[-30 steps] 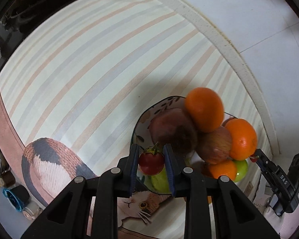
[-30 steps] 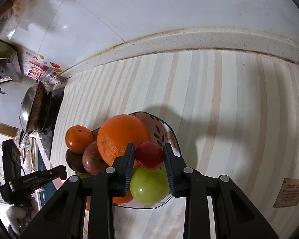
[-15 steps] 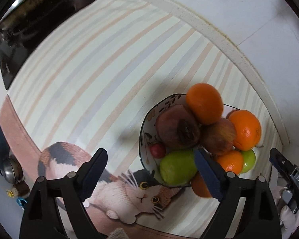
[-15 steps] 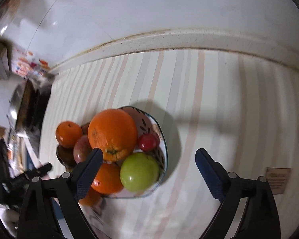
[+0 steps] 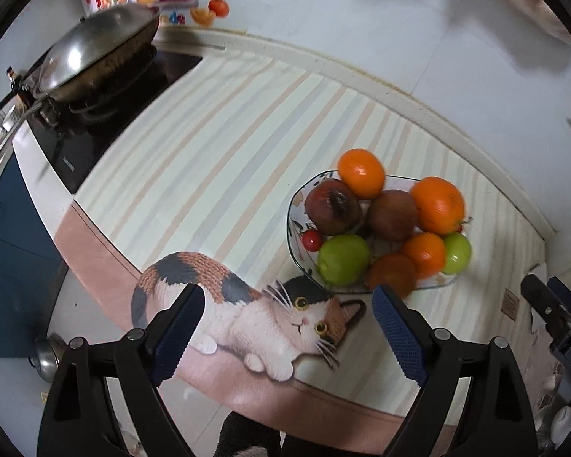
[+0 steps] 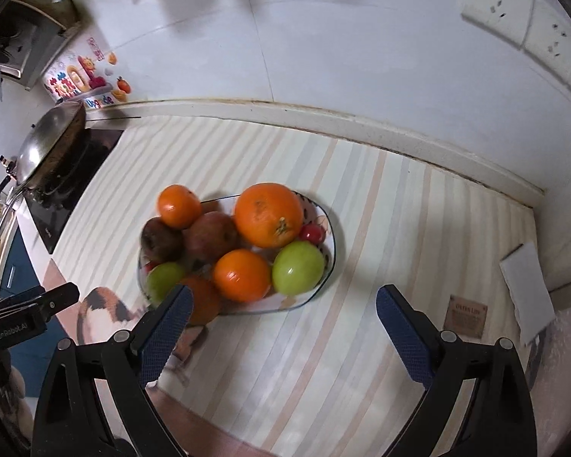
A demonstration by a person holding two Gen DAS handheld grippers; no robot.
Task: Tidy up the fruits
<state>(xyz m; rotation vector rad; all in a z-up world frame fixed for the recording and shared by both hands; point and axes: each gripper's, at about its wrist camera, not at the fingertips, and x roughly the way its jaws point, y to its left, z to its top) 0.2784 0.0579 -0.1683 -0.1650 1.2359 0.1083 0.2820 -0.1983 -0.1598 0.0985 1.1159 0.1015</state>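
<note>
Both tongs, left point(image 5: 287, 327) and right point(image 6: 281, 325), gape wide, holding nothing, above the striped mat point(image 6: 380, 228); fruit bowl point(image 6: 329, 243) ahead, wok point(image 5: 91, 53) on stove far left.

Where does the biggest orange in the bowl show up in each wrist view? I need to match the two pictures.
Left wrist: the biggest orange sits right of centre, at the bowl's right side.
Right wrist: the same orange is near centre, at the bowl's back.
Shared landmark: the steel wok, upper left in both views.
</note>
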